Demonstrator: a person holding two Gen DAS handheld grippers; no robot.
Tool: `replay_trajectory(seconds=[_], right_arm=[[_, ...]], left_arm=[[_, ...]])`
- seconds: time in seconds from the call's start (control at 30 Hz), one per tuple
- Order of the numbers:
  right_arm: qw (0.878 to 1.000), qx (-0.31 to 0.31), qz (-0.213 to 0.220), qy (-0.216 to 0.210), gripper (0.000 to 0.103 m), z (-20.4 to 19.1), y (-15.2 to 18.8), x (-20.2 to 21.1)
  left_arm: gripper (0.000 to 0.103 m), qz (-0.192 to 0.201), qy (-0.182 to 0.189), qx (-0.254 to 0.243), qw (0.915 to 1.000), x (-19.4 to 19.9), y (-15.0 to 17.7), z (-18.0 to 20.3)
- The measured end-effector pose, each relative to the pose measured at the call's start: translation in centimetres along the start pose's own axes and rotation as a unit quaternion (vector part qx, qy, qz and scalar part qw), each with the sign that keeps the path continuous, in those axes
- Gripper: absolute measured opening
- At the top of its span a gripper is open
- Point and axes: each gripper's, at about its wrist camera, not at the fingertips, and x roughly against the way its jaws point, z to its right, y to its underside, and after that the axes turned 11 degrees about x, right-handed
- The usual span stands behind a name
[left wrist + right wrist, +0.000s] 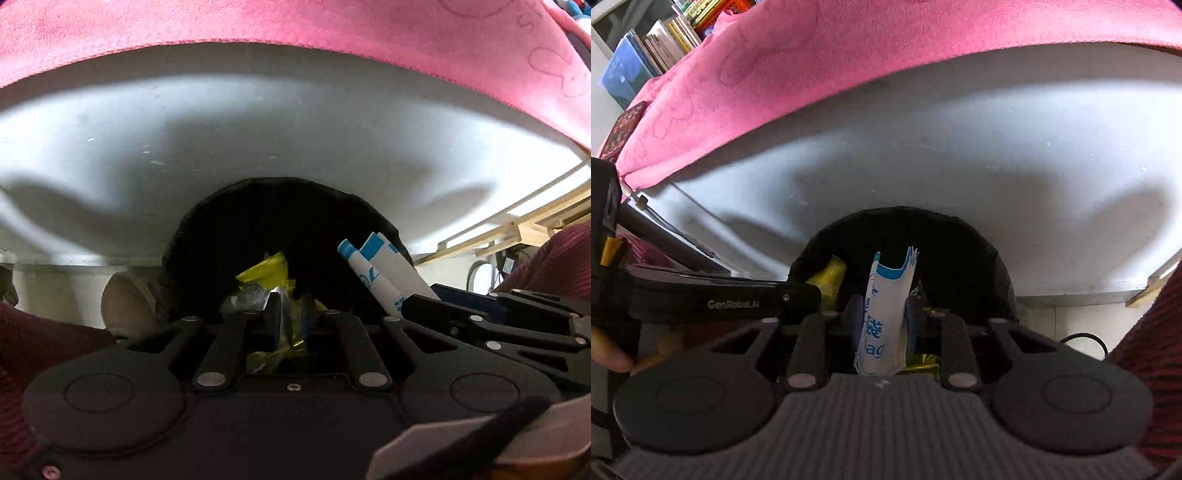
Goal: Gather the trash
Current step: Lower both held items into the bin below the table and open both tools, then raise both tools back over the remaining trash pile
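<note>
Hanging over the black bin [280, 229], the left gripper [290, 314] pinches a crumpled yellow wrapper [264, 271] tight between its jaws, while the right gripper [882, 314] clamps a white and blue paper packet [886, 306] that stands upright between its fingers [854, 314]. Both pieces of trash sit just above the bin's dark mouth, which stands against a white table edge [960, 155] draped with a pink cloth [849, 48].
</note>
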Motion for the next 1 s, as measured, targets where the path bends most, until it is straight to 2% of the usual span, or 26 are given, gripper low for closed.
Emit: replay_trajectory(seconds=[0.23, 0.3, 0.57, 0.8, 1.0], right_arm=[[1.0, -0.005, -0.003, 0.003, 0.036, 0.3, -0.2, -0.5], [1.0, -0.006, -0.002, 0.003, 0.04, 0.3, -0.3, -0.6], [1.0, -0.005, 0.0, 0.004, 0.04, 0.3, -0.2, -0.5], [1.0, -0.007, 0.004, 0.001, 0.04, 0.5, -0.4, -0.1], [1.0, 0.008, 0.024, 0.01, 0.042, 0.3, -1.0, 1.1]], left_arm=[[0.01, -0.002, -0.004, 0.003, 1.0, 0.0, 0.0, 0.0], [0.011, 0.001, -0.006, 0.004, 1.0, 0.2, 0.0, -0.1], [0.021, 0.014, -0.008, -0.001, 0.9999, 0.8, -0.1, 0.3], [0.034, 0.029, -0.008, -0.005, 0.9995, 1.8, -0.3, 0.3], [0.04, 0.053, -0.002, -0.015, 0.9985, 3.7, -0.6, 0.7]])
